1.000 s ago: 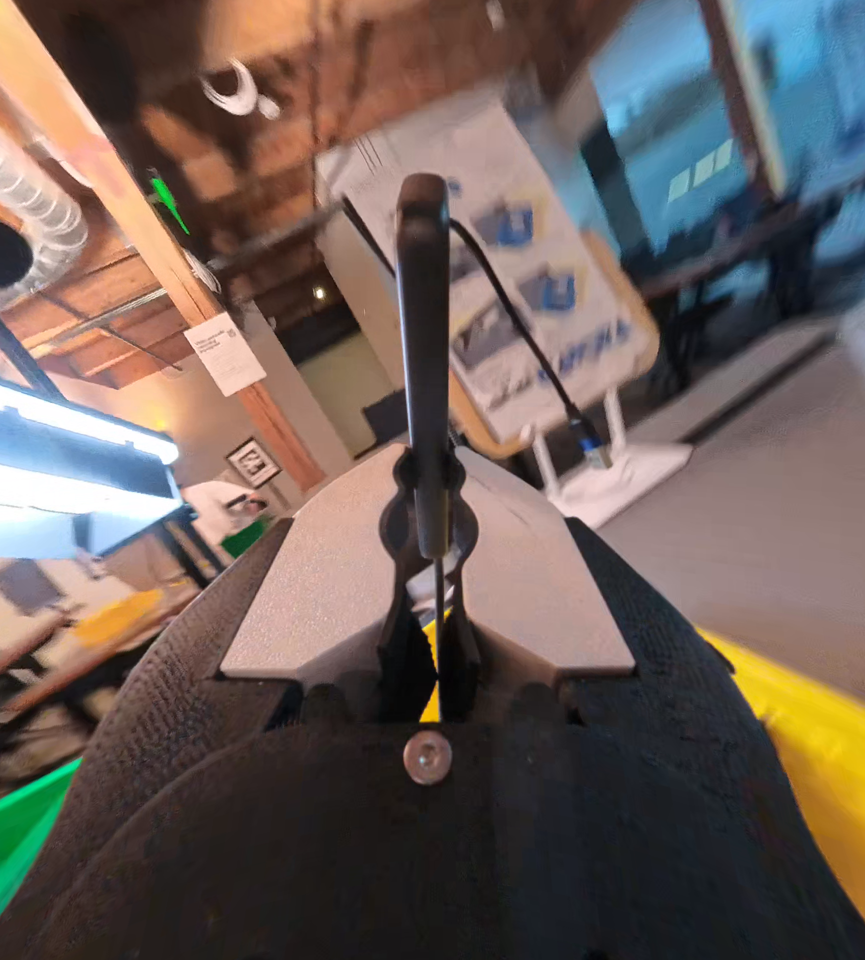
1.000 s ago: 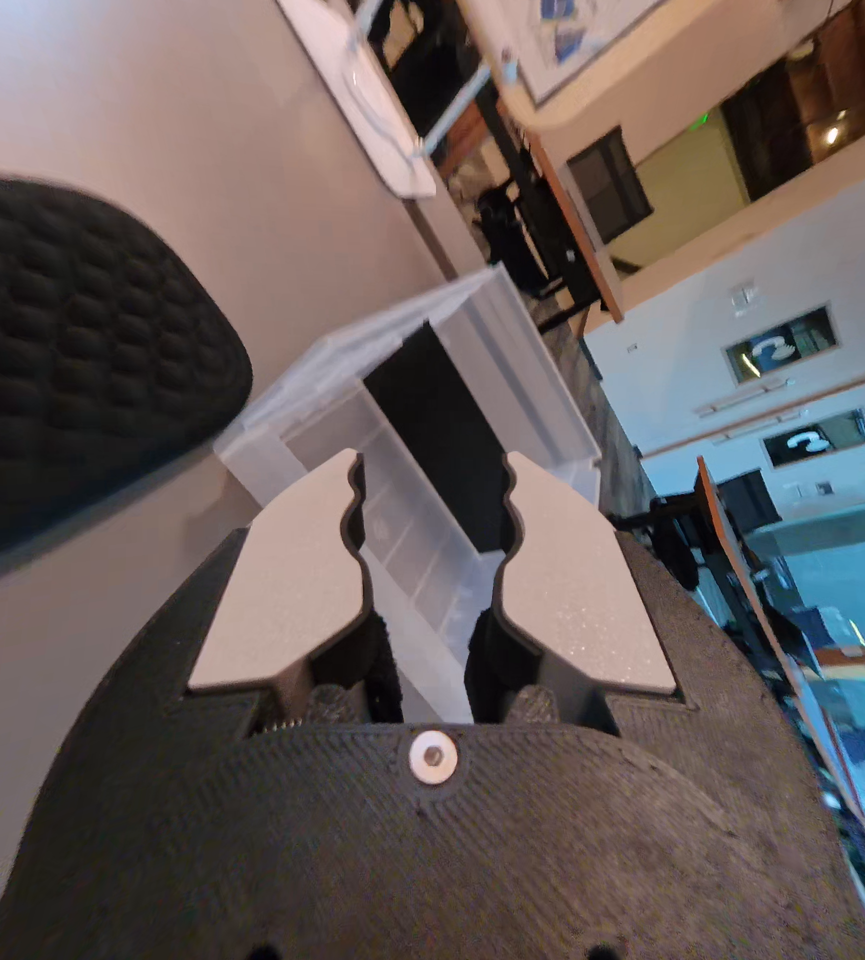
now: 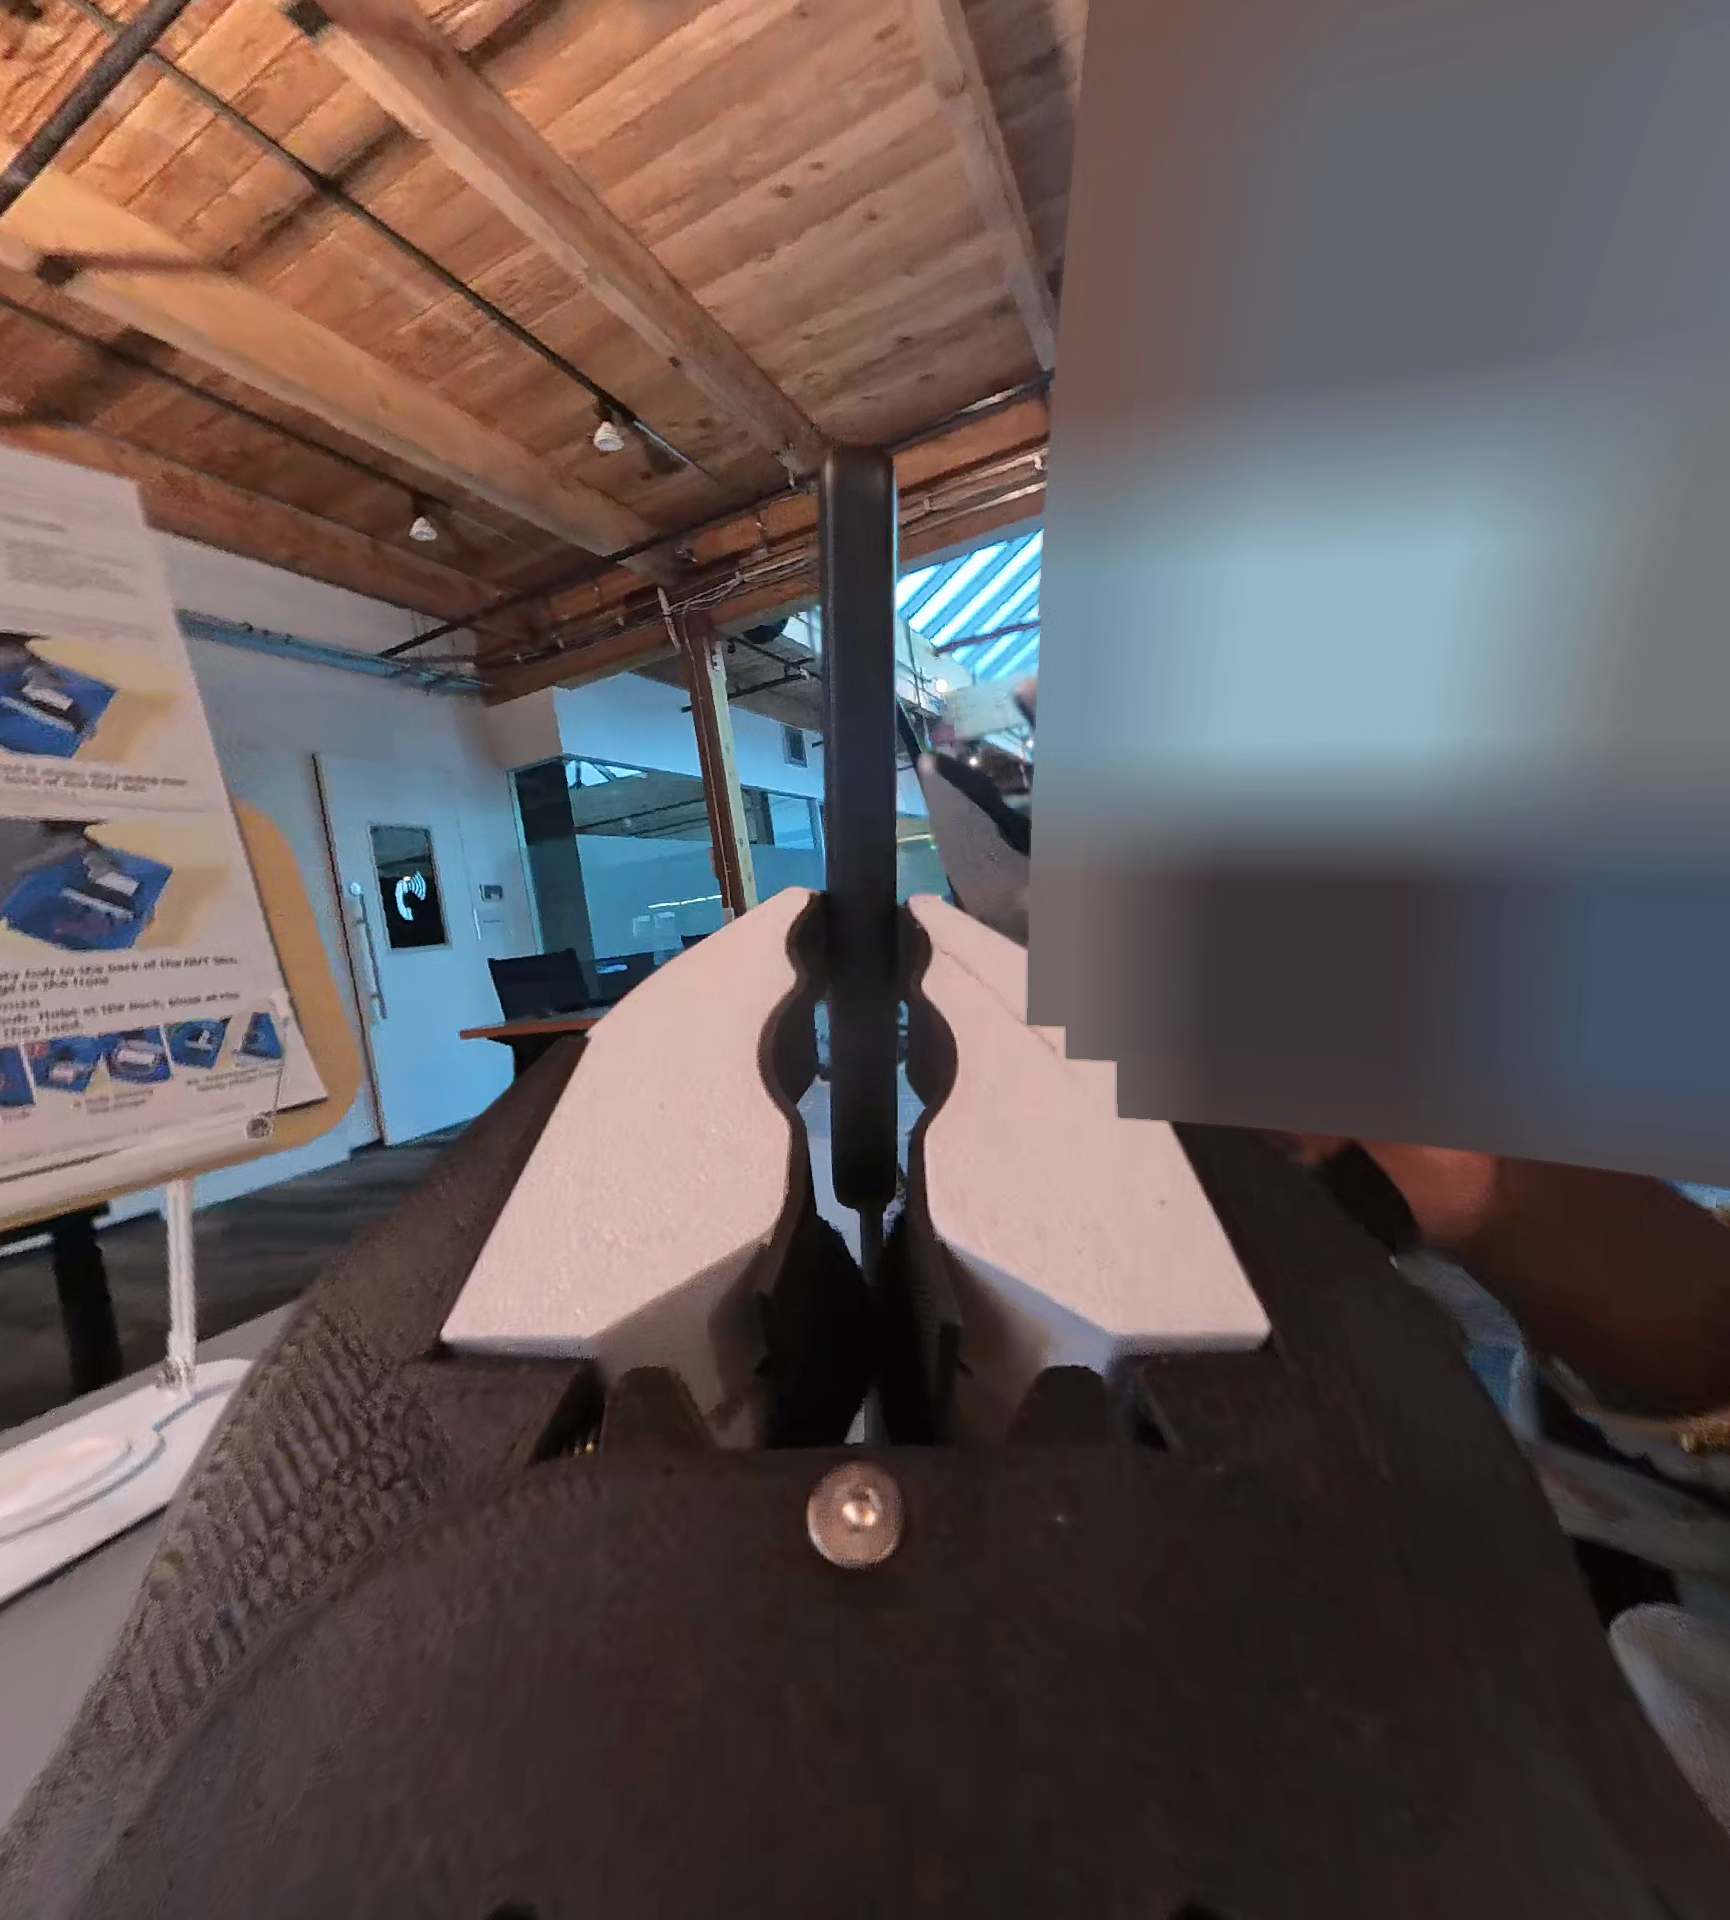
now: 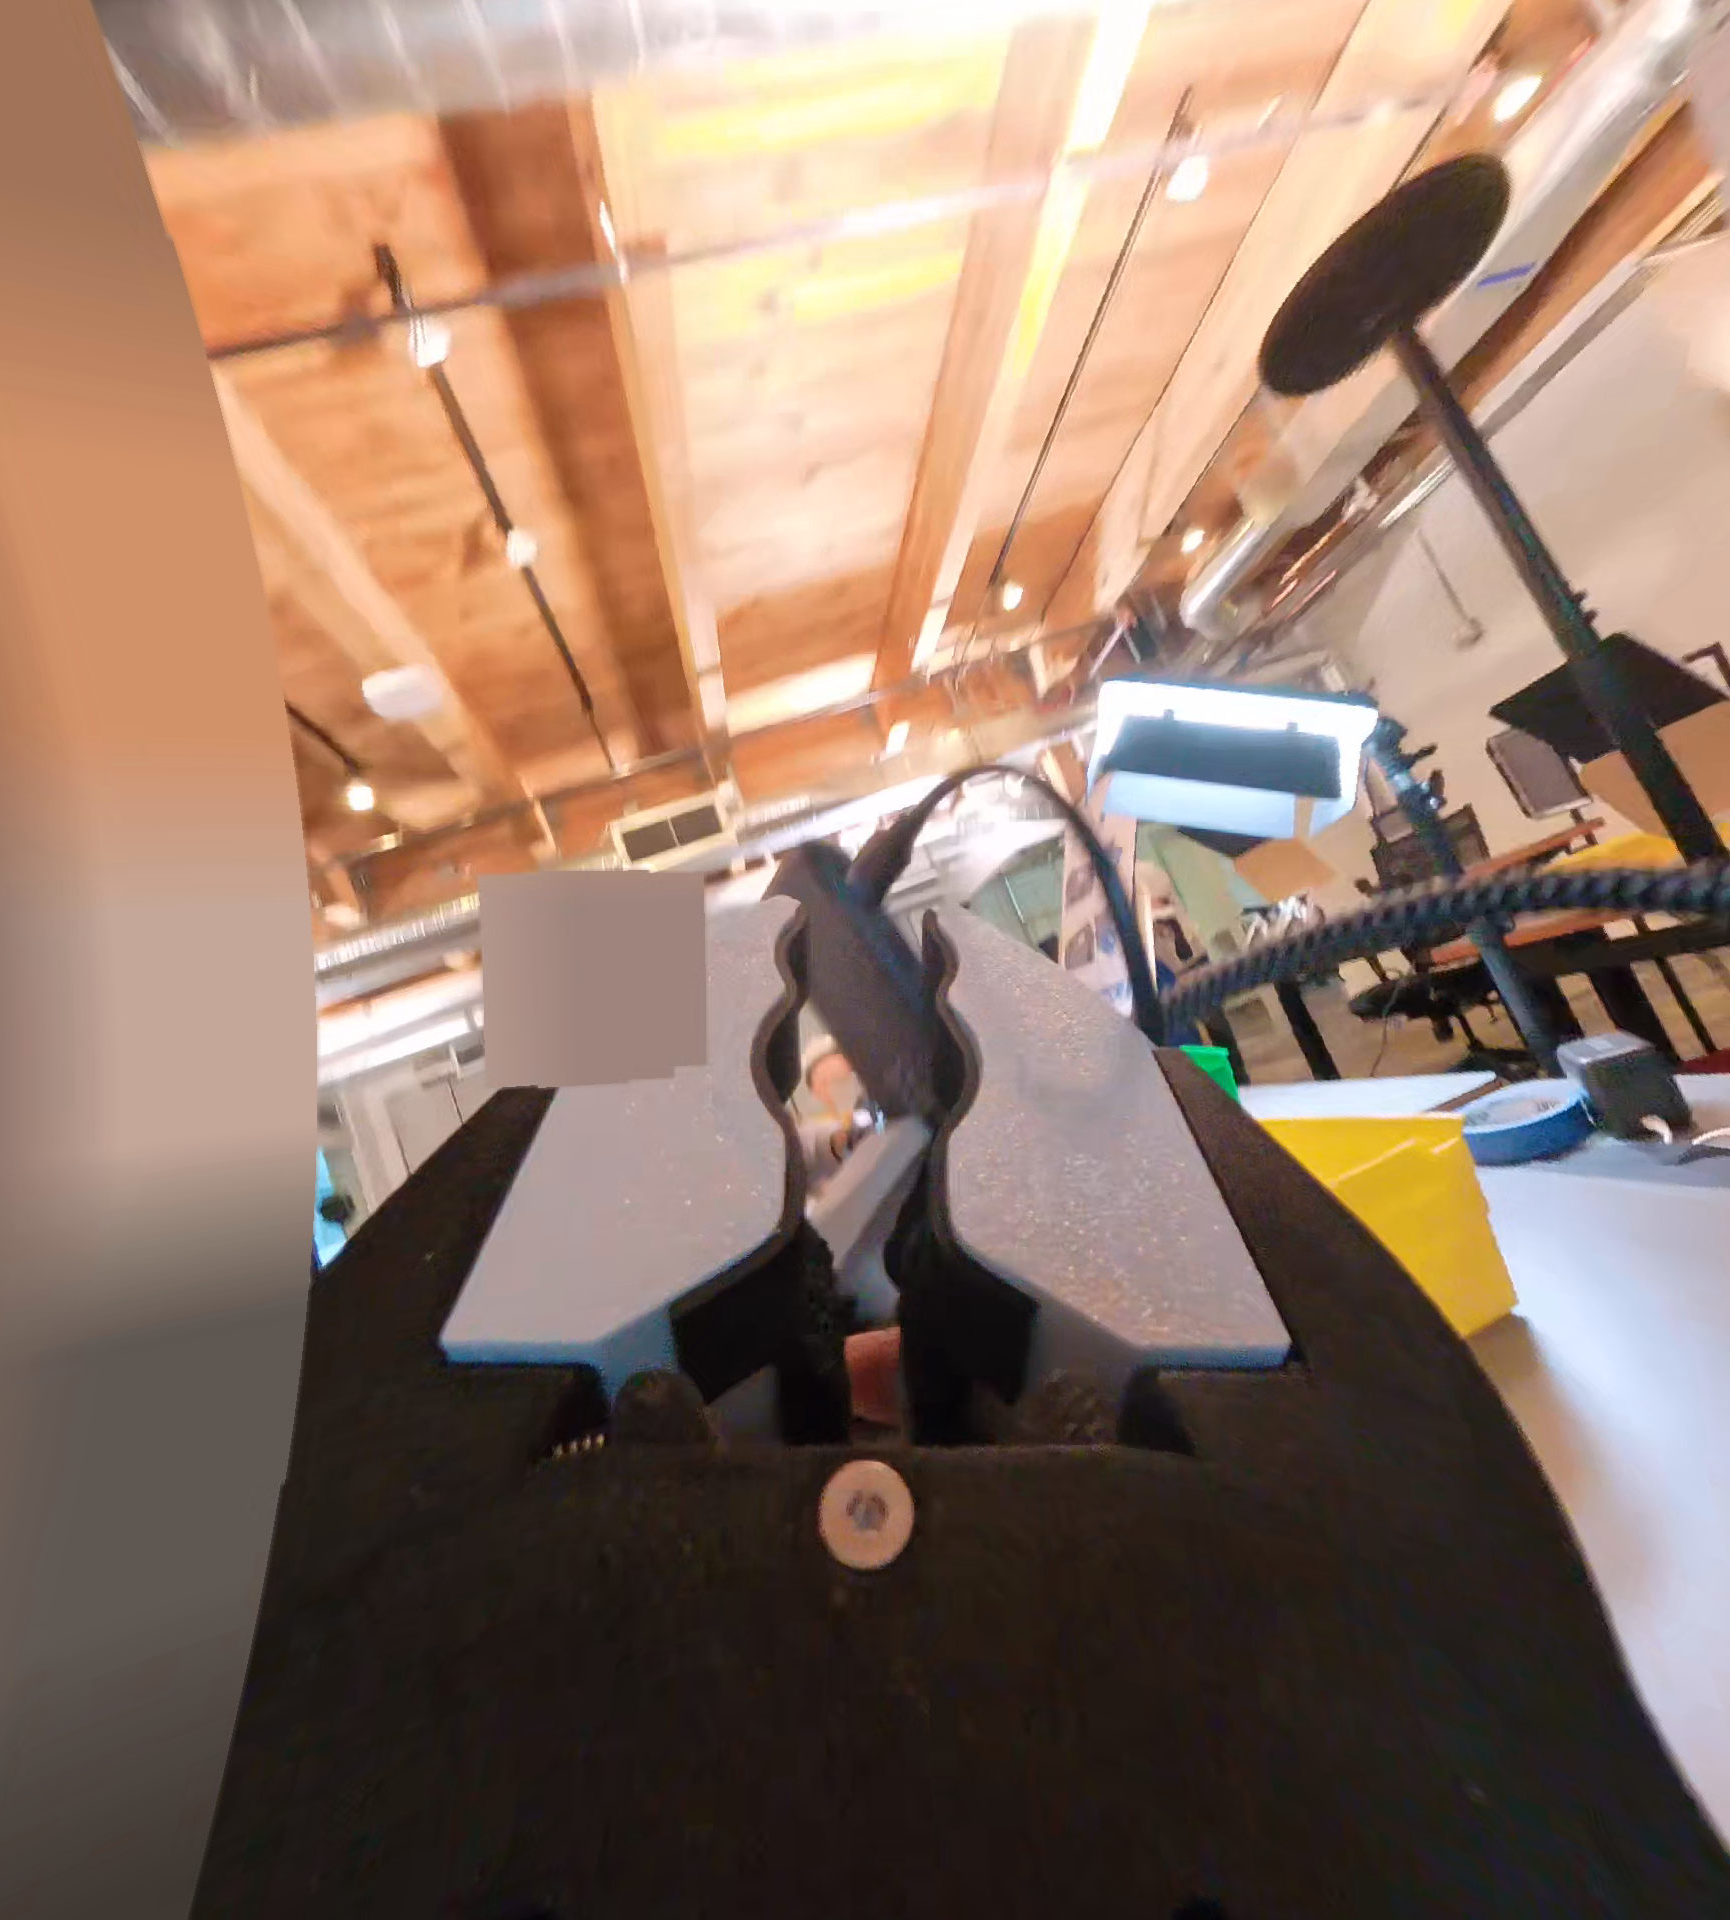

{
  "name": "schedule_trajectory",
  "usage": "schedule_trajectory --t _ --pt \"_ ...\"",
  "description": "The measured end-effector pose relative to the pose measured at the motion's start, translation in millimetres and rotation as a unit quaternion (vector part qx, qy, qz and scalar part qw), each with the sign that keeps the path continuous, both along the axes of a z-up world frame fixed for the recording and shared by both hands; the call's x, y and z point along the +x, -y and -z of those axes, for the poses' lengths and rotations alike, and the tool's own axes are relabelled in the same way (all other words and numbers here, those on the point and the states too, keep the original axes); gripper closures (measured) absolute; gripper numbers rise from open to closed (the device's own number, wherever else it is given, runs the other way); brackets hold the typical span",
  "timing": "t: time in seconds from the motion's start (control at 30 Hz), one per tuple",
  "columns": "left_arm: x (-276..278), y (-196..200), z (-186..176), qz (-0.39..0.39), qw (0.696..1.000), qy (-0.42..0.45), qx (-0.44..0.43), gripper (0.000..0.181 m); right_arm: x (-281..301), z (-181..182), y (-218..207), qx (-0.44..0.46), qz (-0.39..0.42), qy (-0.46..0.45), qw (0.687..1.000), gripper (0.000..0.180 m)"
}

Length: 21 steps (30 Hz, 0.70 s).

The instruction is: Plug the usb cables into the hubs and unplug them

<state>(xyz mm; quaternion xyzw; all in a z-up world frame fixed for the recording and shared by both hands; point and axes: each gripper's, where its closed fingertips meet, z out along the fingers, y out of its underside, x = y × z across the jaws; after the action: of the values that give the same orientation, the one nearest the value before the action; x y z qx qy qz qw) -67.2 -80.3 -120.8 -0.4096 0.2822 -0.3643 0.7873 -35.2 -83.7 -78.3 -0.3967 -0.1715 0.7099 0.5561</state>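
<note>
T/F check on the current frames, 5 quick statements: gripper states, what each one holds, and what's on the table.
1. The left gripper is shut on a thin black hub. True.
2. The right gripper is open and empty. False: it is shut on a dark hub body with a black cable arching out of its top.
3. A yellow bin sits on the table in the right wrist view. True.
4. A roll of red tape lies beyond the yellow bin. False: the tape roll is blue.
5. In the left wrist view an instruction board stands to the left. True.
</note>
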Motion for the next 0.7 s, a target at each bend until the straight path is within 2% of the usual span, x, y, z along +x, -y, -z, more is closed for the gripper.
schedule_trajectory --t 0.13,0.2,0.37,0.43,0.6,0.63,0.7 --pt "22.0 2.3 13.4 -0.022 0.997 -0.061 0.043 0.168 1.4 1.3 -9.0 -0.039 -0.030 0.004 0.999 0.157" --pt "26.5 0.4 18.5 -0.043 0.994 -0.081 0.060 0.169 3.1 0.2 -6.3 -0.046 -0.061 -0.013 0.997 0.167" --pt "29.0 -2.2 23.1 -0.085 0.984 -0.123 0.094 0.166 1.0 5.6 -0.4 -0.011 -0.063 0.012 0.998 0.170" --pt "28.2 -1.3 17.3 -0.109 0.980 -0.130 0.107 0.143 -5.1 12.3 1.5 0.009 -0.054 0.043 0.998 0.170" --pt "22.4 -8.2 15.8 -0.194 0.955 -0.193 0.118 0.132 -14.0 24.5 6.9 0.046 -0.047 0.098 0.993 0.170" --pt "22.6 -8.5 18.0 -0.204 0.949 -0.211 0.120 0.134 -14.2 26.8 6.8 0.055 -0.039 0.112 0.991 0.170" --pt "30.4 -4.4 27.7 -0.186 0.942 -0.254 0.114 0.154 -15.0 31.0 8.5 0.074 -0.034 0.140 0.987 0.169"
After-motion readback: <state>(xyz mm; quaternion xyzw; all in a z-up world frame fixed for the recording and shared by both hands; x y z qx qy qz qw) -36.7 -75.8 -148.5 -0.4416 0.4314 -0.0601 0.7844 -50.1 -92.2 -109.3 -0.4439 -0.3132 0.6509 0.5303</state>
